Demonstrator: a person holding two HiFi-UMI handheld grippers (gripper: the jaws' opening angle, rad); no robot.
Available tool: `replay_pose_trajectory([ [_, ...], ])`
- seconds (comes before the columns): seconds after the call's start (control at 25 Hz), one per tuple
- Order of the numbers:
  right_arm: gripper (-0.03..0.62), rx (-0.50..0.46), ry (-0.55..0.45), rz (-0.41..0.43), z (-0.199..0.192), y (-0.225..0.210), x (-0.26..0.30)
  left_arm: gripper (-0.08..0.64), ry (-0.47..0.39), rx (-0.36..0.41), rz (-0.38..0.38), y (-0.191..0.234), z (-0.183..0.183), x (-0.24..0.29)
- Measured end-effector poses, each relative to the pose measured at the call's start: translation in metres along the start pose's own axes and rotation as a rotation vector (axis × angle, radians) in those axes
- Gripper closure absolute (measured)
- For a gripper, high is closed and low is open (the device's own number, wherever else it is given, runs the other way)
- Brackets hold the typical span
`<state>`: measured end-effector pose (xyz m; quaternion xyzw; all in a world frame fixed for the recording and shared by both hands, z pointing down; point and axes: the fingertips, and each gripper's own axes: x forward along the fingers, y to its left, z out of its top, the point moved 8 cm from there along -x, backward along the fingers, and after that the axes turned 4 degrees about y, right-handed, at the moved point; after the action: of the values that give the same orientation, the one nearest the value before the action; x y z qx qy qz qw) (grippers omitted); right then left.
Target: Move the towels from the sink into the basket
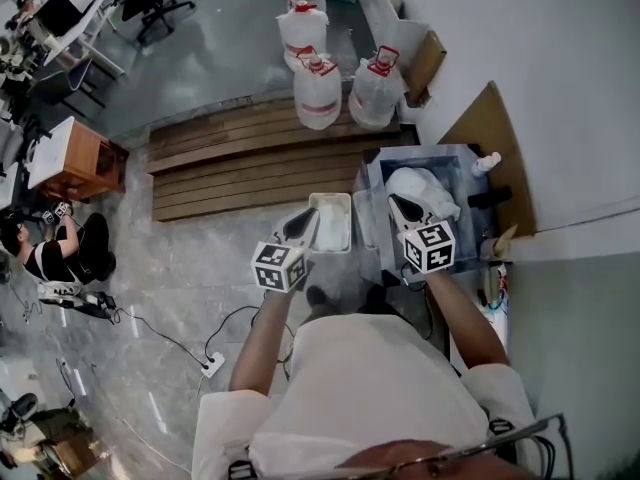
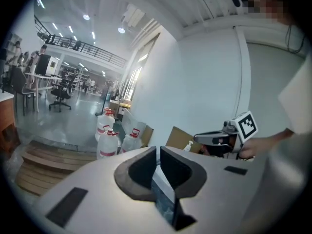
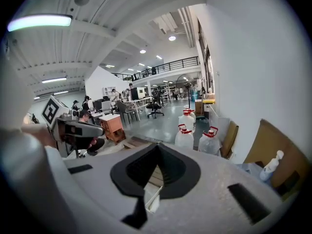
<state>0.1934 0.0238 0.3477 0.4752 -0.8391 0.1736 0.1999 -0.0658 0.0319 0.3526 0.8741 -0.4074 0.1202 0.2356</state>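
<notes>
In the head view the sink (image 1: 450, 168) sits right of centre, hemmed on its right by the white wall (image 1: 560, 48) and a cardboard sheet (image 1: 495, 133). The white basket (image 1: 335, 197) stands just beside the sink's left edge. Left of the basket the grey floor (image 1: 180, 268) lies open to the frame's left edge, and a slatted wooden platform (image 1: 240, 158) runs above it.

A white towel (image 1: 425, 186) lies heaped in the sink. The right gripper (image 1: 397, 203) shows over it, jaws together on nothing. The left gripper (image 1: 300, 223) shows over the basket's left rim, jaws all but together (a thin slit, nothing in it).

The water jugs (image 1: 318, 93) at top centre carry red caps and red label bands, with print too small to read. Each gripper's cube bears black-and-white square markers.

The floor is polished and reflective. A person (image 1: 65, 248) sits on it at the left edge, below a wooden cabinet (image 1: 80, 158).
</notes>
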Motion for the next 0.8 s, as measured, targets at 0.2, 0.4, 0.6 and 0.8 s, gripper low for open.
replay_pose_trajectory([
  [0.2, 0.594, -0.013, -0.075, -0.055, 0.02, -0.014, -0.045, 0.534, -0.065, 0.047, -0.023, -0.022, 0.031, -0.006],
  [0.4, 0.594, -0.022, -0.138, -0.12, 0.037, -0.032, -0.092, 0.534, -0.118, 0.086, -0.059, -0.041, 0.06, -0.008],
  [0.6, 0.594, -0.04, -0.167, -0.187, 0.041, -0.048, -0.128, 0.534, -0.157, 0.115, -0.078, -0.054, 0.078, -0.003],
  [0.8, 0.594, -0.027, -0.189, -0.242, 0.042, -0.06, -0.156, 0.534, -0.167, 0.164, -0.105, -0.066, 0.09, 0.002],
])
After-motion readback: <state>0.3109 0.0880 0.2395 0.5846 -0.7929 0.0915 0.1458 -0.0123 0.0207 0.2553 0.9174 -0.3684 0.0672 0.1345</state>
